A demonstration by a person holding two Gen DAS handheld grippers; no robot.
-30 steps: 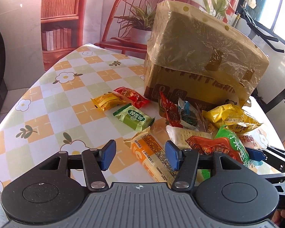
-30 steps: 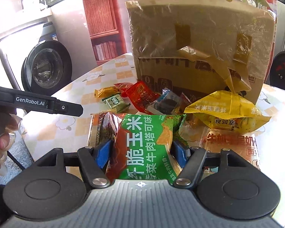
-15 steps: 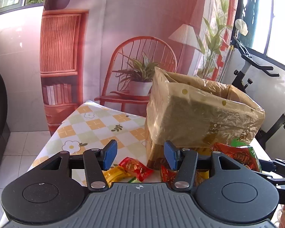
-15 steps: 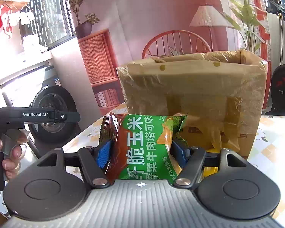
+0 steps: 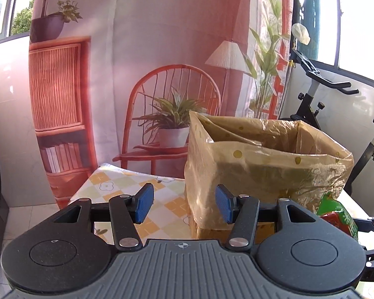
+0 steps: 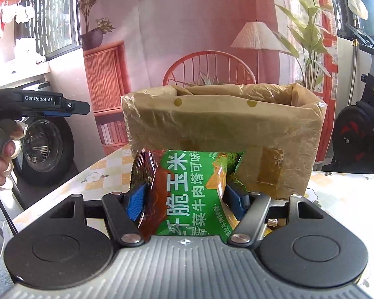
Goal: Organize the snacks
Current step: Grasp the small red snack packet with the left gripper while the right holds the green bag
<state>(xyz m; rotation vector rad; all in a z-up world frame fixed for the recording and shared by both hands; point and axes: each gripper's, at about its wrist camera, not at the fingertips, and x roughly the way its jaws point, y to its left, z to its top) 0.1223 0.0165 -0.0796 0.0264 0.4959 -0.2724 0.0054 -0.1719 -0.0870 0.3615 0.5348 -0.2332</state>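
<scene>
Right tool [image 6: 184, 200] clamped on green snack bag [image 6: 187, 194], held just in front of the box [image 6: 224, 129] on the table [image 6: 349, 199]. Left tool [image 5: 182, 203] apart, empty.

The left tongs [image 5: 182, 204] hang parted, nothing between their blue pads [image 5: 143, 203], raised above the bench [image 5: 117, 186] with its checked flower cloth. Ahead and a little right stands the box [image 5: 261, 169] — open-topped, lined with a yellowish dotted plastic bag. At the right edge a green snack pack [image 5: 340, 218] shows beside the box, partly cut off by the tongs' body. Behind hangs a printed backdrop [image 5: 162, 62] — chair, plant, lamp.
</scene>
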